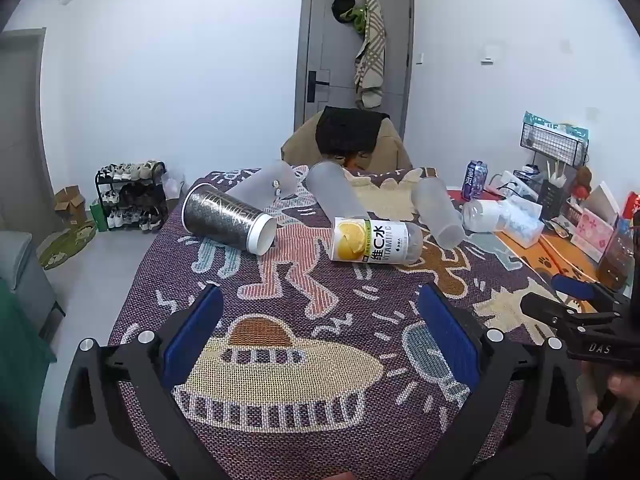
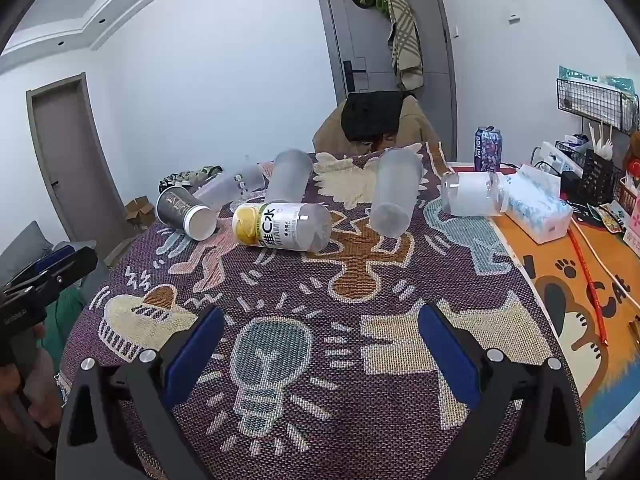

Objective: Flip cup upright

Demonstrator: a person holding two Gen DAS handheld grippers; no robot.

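Several cups lie on their sides on the patterned cloth: a black patterned cup with a white rim, a Vitamin C labelled cup, and frosted cups. Another clear cup lies at the right. My left gripper is open and empty, well short of the cups. My right gripper is open and empty, also short of them. Each gripper shows at the edge of the other's view.
A chair with a black garment stands behind the table. A drink can, tissue pack, wire rack and boxes crowd the orange mat at the right. A shoe rack stands on the floor left.
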